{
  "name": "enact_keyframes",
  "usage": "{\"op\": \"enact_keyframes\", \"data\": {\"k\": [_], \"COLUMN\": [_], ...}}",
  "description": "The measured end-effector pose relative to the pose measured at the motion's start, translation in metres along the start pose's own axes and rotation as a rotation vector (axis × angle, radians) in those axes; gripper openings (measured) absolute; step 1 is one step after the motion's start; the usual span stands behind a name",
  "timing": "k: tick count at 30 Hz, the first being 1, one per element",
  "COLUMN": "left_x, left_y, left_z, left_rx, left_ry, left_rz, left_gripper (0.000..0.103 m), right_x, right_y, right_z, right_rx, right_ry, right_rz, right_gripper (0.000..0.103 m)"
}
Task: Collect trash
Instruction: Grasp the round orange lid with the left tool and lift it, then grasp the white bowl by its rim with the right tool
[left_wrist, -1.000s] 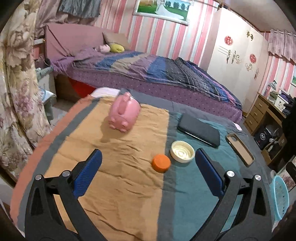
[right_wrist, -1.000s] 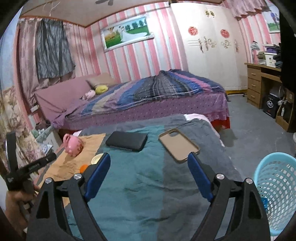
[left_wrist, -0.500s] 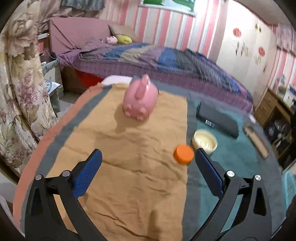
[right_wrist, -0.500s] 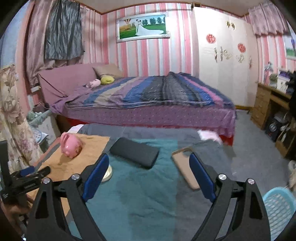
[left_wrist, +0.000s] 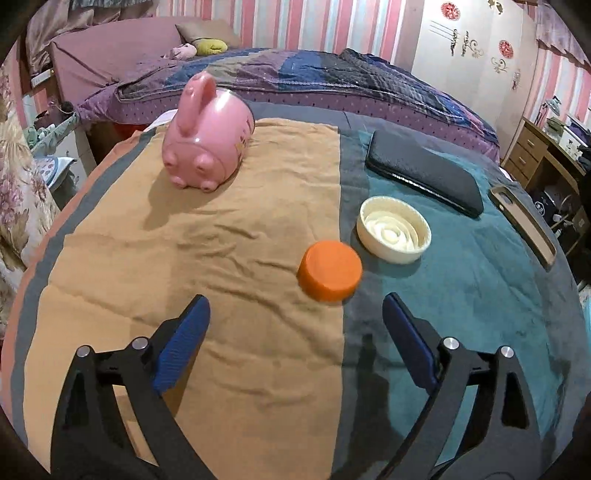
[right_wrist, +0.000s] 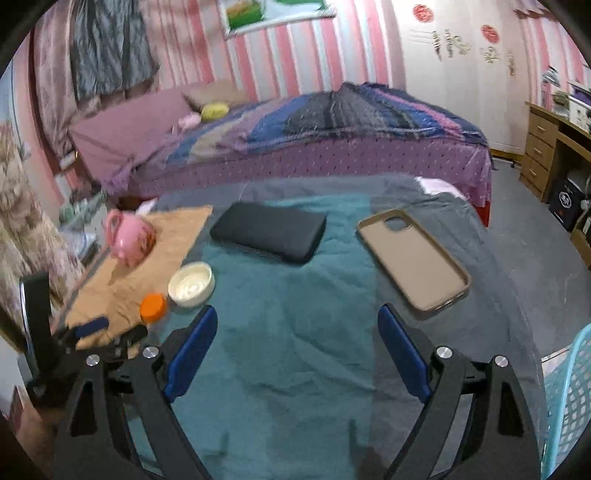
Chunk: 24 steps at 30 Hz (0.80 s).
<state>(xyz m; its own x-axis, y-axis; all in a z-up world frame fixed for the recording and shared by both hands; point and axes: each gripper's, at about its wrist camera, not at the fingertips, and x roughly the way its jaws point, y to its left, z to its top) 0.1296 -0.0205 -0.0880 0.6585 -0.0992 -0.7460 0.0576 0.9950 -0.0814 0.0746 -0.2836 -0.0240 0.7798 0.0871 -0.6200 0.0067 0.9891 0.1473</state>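
Left wrist view
- Your left gripper (left_wrist: 295, 325): jaws wide, though they have just been closing a little; nothing sits between the blue pads, only bare cloth.
- Orange cap (left_wrist: 330, 270): just ahead of your fingertips, slightly right of the midline, lying top-up where the tan cloth (left_wrist: 207, 236) meets the teal blanket (left_wrist: 480, 302). Not touched.
- Cream lid (left_wrist: 393, 234): beyond the orange cap and to its right, just beside it, open side up on the teal blanket.
- Pink pig mug (left_wrist: 208, 147): far ahead and left, tipped on its side on the tan cloth, feet toward you.
- Black case (left_wrist: 424, 171): far ahead on the right, lying flat behind the cream lid.
- Phone cover (left_wrist: 522, 225): at the far right edge, well apart from your pads.

Right wrist view
- Your right gripper (right_wrist: 297, 328): spread wide and empty, over the teal blanket.
- Orange cap (right_wrist: 153, 306) and cream lid (right_wrist: 191, 284): off to the left of your left finger, near it, the cap closer to you.
- Left gripper (right_wrist: 107, 328): low at the left, just short of the orange cap; blurred.
- Black case (right_wrist: 269, 232): ahead, slightly left.
- Phone cover (right_wrist: 412, 258): ahead and right, hollow side up.
- Blue basket (right_wrist: 569, 398): at your right edge, beside the table.
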Motion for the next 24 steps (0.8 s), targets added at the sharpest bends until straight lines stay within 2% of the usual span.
{"op": "enact_keyframes", "data": {"k": [4,7,9,10,11,12,13,17,24], "left_x": [0.010,0.018,0.026,0.028,0.027,0.028,0.027,0.024,0.001], "left_y": [-0.012,-0.021,-0.022,-0.023,-0.021,-0.021,-0.019,0.000,0.046], "left_z": [0.009,0.013,0.014,0.015,0.017,0.018,0.021,0.030,0.055], "left_rx": [0.018,0.046,0.059,0.061,0.061,0.063,0.066,0.016,-0.083], "left_ry": [0.001,0.016,0.043,0.044,0.043,0.041,0.037,0.017,-0.077], "left_rz": [0.012,0.009,0.009,0.016,0.019,0.024,0.033,0.016,0.081], "left_gripper": [0.091,0.082,0.067,0.066,0.059,0.046,0.038,0.039,0.039], "right_x": [0.015,0.028,0.037,0.041,0.048,0.051,0.055,0.069,0.098], "right_y": [0.009,0.022,0.027,0.029,0.031,0.032,0.035,0.048,0.091], "right_z": [0.001,0.004,0.005,0.007,0.008,0.009,0.011,0.015,0.014], "right_rx": [-0.036,-0.092,-0.107,-0.108,-0.107,-0.108,-0.112,-0.121,-0.176], "right_ry": [0.025,0.037,0.043,0.046,0.053,0.056,0.062,0.081,0.113], "right_rz": [0.020,0.006,0.007,0.014,0.020,0.021,0.025,0.045,0.081], "right_gripper": [0.087,0.087,0.087,0.087,0.087,0.087,0.087,0.087,0.087]}}
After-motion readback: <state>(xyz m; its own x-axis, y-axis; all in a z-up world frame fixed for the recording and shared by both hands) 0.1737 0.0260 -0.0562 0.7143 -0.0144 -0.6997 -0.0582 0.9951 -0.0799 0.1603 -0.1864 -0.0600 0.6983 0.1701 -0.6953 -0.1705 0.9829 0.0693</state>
